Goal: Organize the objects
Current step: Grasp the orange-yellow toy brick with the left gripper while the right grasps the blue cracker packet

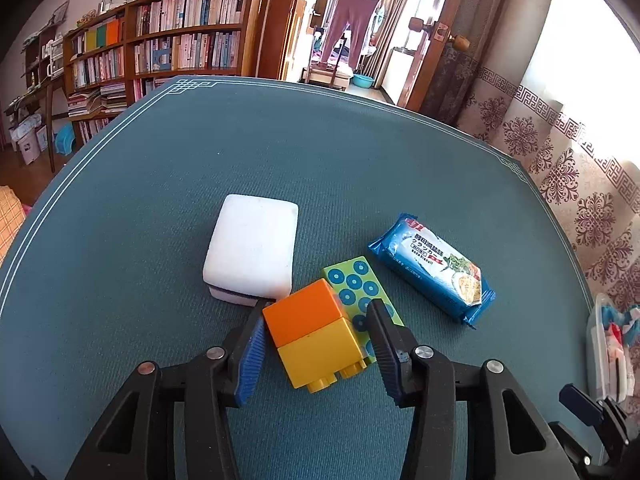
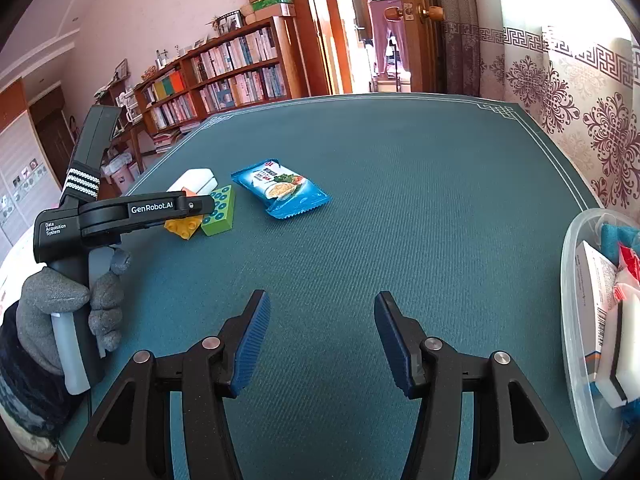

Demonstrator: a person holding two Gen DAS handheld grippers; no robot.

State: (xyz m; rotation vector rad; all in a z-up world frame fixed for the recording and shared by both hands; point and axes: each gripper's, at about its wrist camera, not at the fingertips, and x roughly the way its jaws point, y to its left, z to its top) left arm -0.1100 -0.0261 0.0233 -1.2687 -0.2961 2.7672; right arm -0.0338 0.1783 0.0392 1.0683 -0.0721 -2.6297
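Orange-and-yellow block stack (image 1: pixel 316 338) sits between the left gripper (image 1: pixel 316 344) fingers, lying on its side on the teal surface (image 1: pixel 160 200). The left finger's (image 1: pixel 252 354) blue pad is against the stack's side; the right finger (image 1: pixel 384 344) sits at the other side, over the green plate, and whether it presses the yellow block is hard to tell. So the fingers are narrowed around the stack, contact on one side clear, full pinch not certain.

Stack's long axis runs from near-right to far-left in the left wrist view: yellow half nearer the gripper with its studs pointing back toward the camera, orange half at the far end.

Count around it: one green studded plate (image 1: pixel 358 288) with blue dots, touching the stack's right side and partly under the right finger; one white sponge (image 1: pixel 252 248), just beyond the orange end, long axis running away from the gripper; one blue cracker packet (image 1: pixel 434 268), to the right, apart from the plate, angled far-left to near-right.

Right gripper (image 2: pixel 322 320) hovers over bare surface nearer the edge, fingers spread partway, nothing between them. One clear plastic bin (image 2: pixel 572 320) at its right, holding a white sponge, packets and a box. A grey-gloved hand (image 2: pixel 60 308) grips the left gripper's handle.
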